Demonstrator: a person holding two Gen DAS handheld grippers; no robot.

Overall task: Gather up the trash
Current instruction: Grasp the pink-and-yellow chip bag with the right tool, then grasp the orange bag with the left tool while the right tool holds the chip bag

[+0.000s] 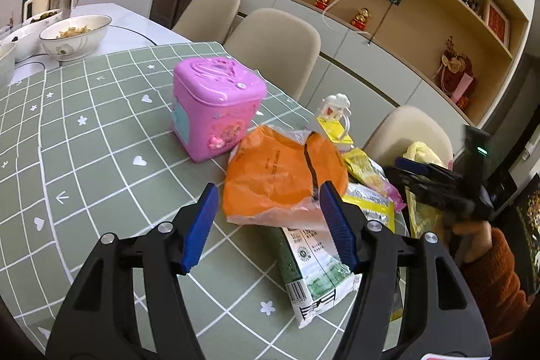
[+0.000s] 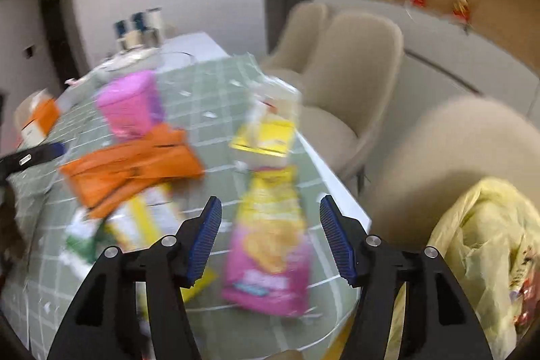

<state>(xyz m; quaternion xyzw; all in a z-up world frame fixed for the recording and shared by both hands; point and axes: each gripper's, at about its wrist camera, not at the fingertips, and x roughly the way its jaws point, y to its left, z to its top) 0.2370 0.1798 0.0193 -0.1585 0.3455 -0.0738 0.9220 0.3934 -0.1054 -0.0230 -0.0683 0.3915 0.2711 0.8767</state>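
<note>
1. Left hand-held gripper: jaws released, standing apart either side of the near end of the orange bag; neither pad appears to press on it, so nothing is grasped.
2. Right hand-held gripper: jaws spread wide and empty; they frame the pink-and-yellow snack packet lying flat beneath, which I judge to be the piece lined up for pickup; the view is blurred, so contact cannot be confirmed.
3. Trash location: gathered in a loose overlapping heap at one corner of the table; the orange bag lies over a green-and-white carton, with yellow wrappers just beside; likely heaped there to sit near the yellow trash bag.
4. The trash bag hangs off the table beside a beige chair, mouth apparently open; a short carry over the edge seems intended.
5. Edges: the snack packet lies close to the table's rounded corner; a nudge could tip it off.
6. Room: the pink box stands just behind the heap, limiting forward reach; bare cloth lies open on the side away from the chairs; bowls are well apart.
</note>
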